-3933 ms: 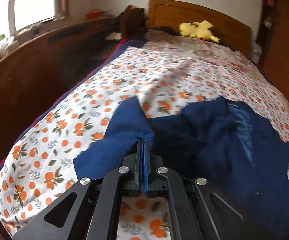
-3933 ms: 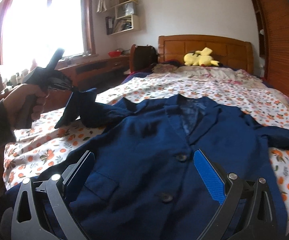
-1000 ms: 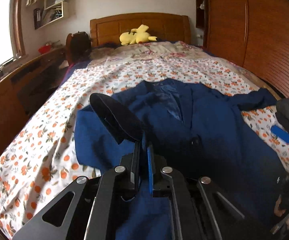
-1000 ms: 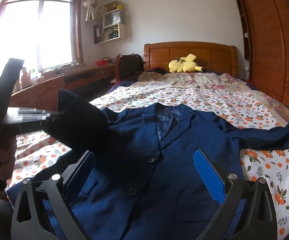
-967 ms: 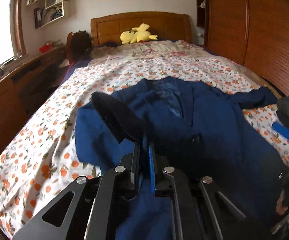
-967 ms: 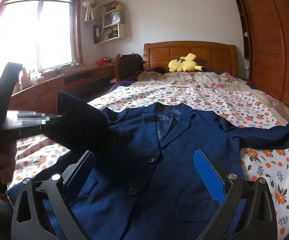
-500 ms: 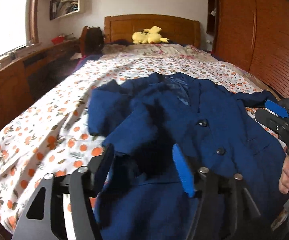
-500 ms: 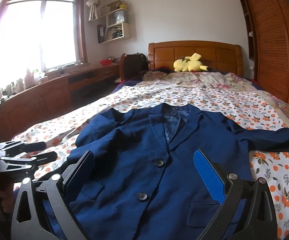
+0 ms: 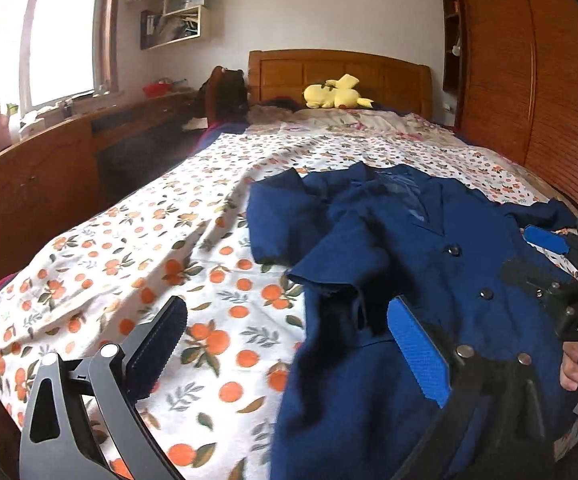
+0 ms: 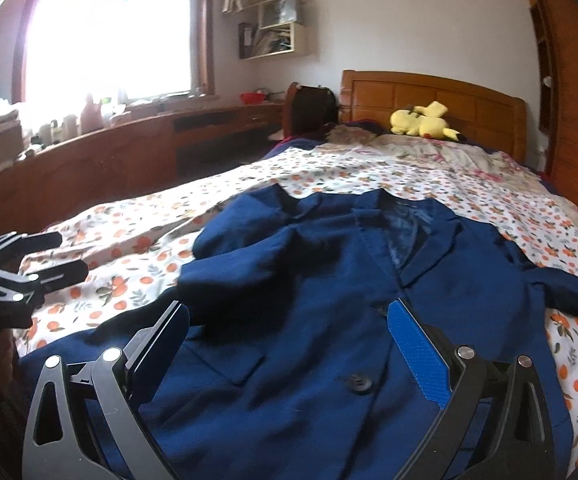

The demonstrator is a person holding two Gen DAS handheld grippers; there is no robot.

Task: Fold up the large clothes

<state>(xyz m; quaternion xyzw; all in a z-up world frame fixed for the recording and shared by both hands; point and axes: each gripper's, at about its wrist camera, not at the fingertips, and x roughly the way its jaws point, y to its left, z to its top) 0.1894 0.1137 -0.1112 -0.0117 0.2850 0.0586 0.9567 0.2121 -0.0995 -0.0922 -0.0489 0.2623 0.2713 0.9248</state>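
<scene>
A navy blazer (image 9: 421, 280) (image 10: 329, 280) lies face up on the orange-print bed sheet (image 9: 149, 248). Its left sleeve (image 9: 329, 256) (image 10: 257, 272) rests folded across the front, while the other sleeve (image 10: 569, 292) stretches out to the right. My left gripper (image 9: 287, 308) hovers over the blazer's left edge, its jaws opening wide with nothing gripped; it also shows at the left edge of the right wrist view as the left gripper (image 10: 73, 254). My right gripper (image 10: 289, 310) (image 9: 529, 254) stands open above the blazer's lower front, holding nothing.
A yellow plush toy (image 9: 335, 96) (image 10: 423, 122) lies by the wooden headboard (image 9: 341, 76). A long wooden counter (image 10: 129, 152) runs under the window on the left. A wooden wardrobe (image 9: 549, 100) stands on the right. A hand (image 9: 573, 368) holds the right gripper.
The left gripper, earlier shut on the sleeve and lifting it, has let go and opened wide. The sleeve now lies folded on the blazer. The left gripper has drawn away to the left.
</scene>
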